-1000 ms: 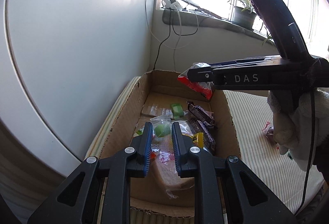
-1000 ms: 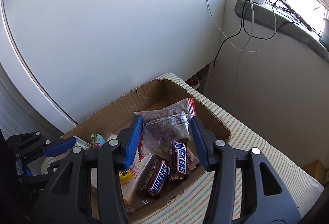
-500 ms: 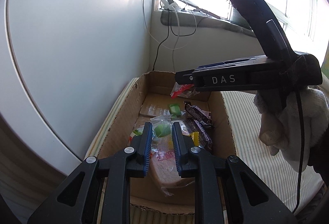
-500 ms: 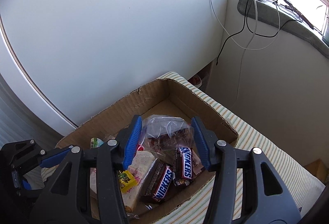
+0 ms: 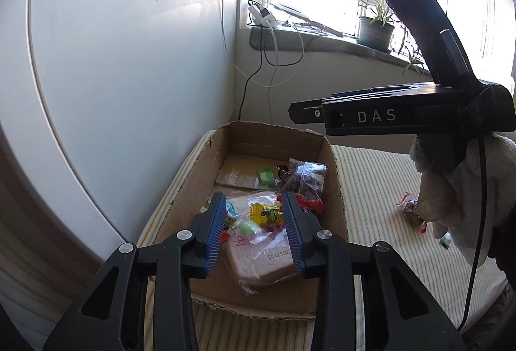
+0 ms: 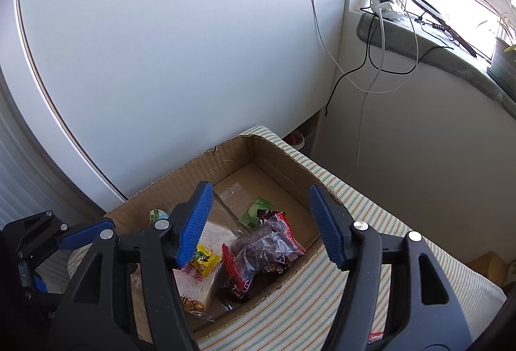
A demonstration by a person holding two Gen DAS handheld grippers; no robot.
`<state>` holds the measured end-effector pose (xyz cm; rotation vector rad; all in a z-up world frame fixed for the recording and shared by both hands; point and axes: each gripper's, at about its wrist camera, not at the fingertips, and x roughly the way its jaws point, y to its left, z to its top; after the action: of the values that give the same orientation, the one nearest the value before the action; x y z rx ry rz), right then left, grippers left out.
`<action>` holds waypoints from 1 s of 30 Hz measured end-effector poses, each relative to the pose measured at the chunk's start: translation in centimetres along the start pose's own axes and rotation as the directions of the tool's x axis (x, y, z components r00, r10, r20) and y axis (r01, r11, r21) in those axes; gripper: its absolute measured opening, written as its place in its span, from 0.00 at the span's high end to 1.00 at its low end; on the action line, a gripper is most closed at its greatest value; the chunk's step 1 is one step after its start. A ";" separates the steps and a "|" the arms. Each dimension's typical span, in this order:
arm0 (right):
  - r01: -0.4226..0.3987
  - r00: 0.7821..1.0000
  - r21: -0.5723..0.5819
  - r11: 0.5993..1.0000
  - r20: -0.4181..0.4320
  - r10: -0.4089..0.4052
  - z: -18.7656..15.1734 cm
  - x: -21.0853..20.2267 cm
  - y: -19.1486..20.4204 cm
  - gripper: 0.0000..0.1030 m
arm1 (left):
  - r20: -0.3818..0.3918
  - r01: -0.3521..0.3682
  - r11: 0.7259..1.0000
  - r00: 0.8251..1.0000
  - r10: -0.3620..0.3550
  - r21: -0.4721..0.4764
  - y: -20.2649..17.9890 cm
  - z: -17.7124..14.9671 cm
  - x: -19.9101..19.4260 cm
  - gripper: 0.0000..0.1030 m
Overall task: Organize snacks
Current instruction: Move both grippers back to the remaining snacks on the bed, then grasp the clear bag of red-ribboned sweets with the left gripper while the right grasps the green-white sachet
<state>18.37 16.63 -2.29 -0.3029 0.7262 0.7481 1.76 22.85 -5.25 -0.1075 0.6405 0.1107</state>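
Note:
A cardboard box (image 5: pixel 335 183) (image 6: pixel 225 164) sits on a striped cloth against a white wall and holds several snacks. A clear bag of dark snacks with red edges (image 6: pixel 258 251) (image 5: pixel 306 178) lies in it on chocolate bars. A wrapped bread slice (image 5: pixel 267 254), a yellow candy (image 6: pixel 204 259) and a green candy (image 6: pixel 254 210) lie there too. My right gripper (image 6: pixel 261 222) is open and empty above the box. My left gripper (image 5: pixel 254 228) is open and empty above the box's near end. The right gripper's body (image 5: pixel 387 117) shows in the left wrist view.
A small wrapped snack (image 5: pixel 411 210) lies on the striped cloth (image 5: pixel 380 190) right of the box, next to the gloved hand. A windowsill (image 6: pixel 435 38) with cables, a charger and a potted plant (image 5: pixel 375 28) runs behind. A white panel (image 6: pixel 161 44) stands left.
My right gripper opened wide and the clear bag of dark snacks dropped into the box. My left gripper opened as well.

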 end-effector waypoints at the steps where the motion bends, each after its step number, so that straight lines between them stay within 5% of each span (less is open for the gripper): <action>1: 0.003 1.000 0.000 1.000 0.007 -0.003 -0.1 -0.5 -0.1 0.37 | 0.004 0.002 1.000 1.000 -0.002 0.002 -0.2 0.1 -0.3 0.66; 7: 0.026 0.999 0.009 1.000 0.028 -0.026 -2.1 -4.6 -1.4 0.36 | 0.017 0.028 0.999 0.999 -0.028 0.023 -2.2 0.1 -1.5 0.55; 20: 0.207 0.978 0.127 0.970 -0.016 -0.206 -14.0 -15.6 -11.9 0.36 | -0.036 0.211 0.974 0.977 -0.209 0.077 -11.1 -0.6 0.6 0.55; 28: 0.200 0.973 0.195 0.960 -0.157 -0.171 -21.8 -15.2 -14.2 0.36 | -0.188 0.365 0.930 0.917 -0.351 0.048 -17.3 -2.6 4.9 0.55; 30: 0.157 0.974 0.262 0.952 -0.199 -0.106 -23.8 -14.3 -14.5 0.36 | -0.222 0.385 0.923 0.901 -0.372 0.015 -18.5 -3.0 6.1 0.46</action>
<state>9.74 -12.60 -9.44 -0.1649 0.9641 0.4869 7.36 4.56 -10.06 -0.1877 0.8282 -0.3017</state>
